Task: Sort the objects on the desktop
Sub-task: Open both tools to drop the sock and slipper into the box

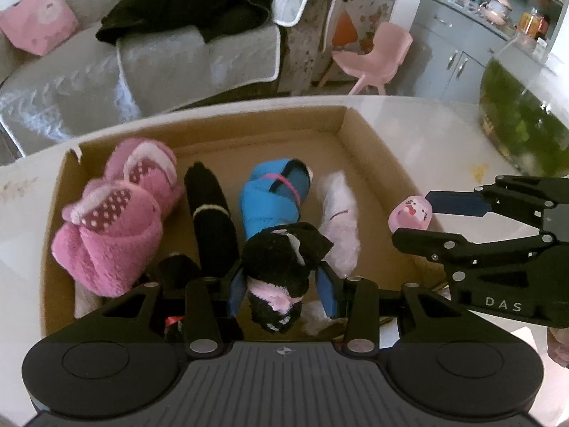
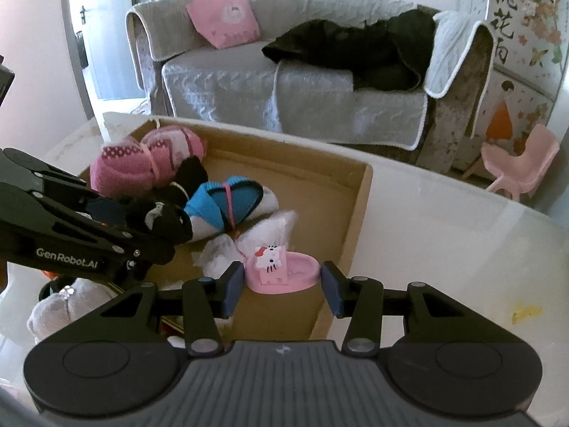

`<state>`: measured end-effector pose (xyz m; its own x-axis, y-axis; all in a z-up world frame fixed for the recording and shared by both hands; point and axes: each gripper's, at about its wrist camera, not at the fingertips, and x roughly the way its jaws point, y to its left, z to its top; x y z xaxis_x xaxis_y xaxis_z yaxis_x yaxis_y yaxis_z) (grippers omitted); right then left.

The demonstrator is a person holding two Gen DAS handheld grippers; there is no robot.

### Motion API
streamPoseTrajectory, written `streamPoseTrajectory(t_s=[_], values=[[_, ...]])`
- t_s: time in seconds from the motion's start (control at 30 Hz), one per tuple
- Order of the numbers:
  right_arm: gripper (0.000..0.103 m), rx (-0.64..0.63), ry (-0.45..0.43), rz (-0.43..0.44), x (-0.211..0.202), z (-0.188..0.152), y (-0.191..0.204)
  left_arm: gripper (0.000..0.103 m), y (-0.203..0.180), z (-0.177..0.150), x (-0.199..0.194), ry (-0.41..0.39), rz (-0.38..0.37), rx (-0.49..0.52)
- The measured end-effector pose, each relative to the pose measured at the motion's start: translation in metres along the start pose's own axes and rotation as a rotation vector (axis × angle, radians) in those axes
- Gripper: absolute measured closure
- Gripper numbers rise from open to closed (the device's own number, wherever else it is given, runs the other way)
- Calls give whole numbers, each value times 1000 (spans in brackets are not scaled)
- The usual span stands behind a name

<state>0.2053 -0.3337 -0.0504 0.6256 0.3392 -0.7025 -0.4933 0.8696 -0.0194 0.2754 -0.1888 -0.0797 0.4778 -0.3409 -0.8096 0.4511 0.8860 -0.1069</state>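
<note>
A cardboard box (image 1: 355, 135) on the white table holds pink slippers (image 1: 113, 213), a black sock roll (image 1: 213, 213), a blue sock bundle (image 1: 274, 195) and a white fluffy piece (image 1: 341, 220). My left gripper (image 1: 281, 284) is shut on a black, white and pink sock bundle (image 1: 284, 263) just above the box. My right gripper (image 2: 282, 284) holds a pink Hello Kitty soap dish (image 2: 284, 274) between its fingers over the box's right side; the dish (image 1: 410, 213) and right gripper (image 1: 416, 217) also show in the left wrist view.
A green fish tank (image 1: 519, 121) stands on the table at the right. A grey sofa (image 2: 284, 99) with a pink cushion and black clothes lies behind the table. A pink chair (image 2: 515, 160) stands at the far right. A pale bundle (image 2: 60, 306) lies left of the box.
</note>
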Motion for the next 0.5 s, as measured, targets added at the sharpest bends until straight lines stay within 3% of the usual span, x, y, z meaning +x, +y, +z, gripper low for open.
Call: streamPoseTrajectory(t_s=[0.1, 0.13, 0.17, 0.5], values=[[59, -6, 6, 0, 4, -4, 3, 40, 1, -5, 5, 5, -5, -4], [59, -9, 10, -1, 6, -5, 2, 28, 1, -6, 5, -1, -2, -3], [59, -9, 12, -4, 7, -5, 2, 22, 1, -7, 4, -13, 2, -2], [53, 23, -72, -8, -22, -2, -2, 19, 1, -9, -34, -88, -11, -2]])
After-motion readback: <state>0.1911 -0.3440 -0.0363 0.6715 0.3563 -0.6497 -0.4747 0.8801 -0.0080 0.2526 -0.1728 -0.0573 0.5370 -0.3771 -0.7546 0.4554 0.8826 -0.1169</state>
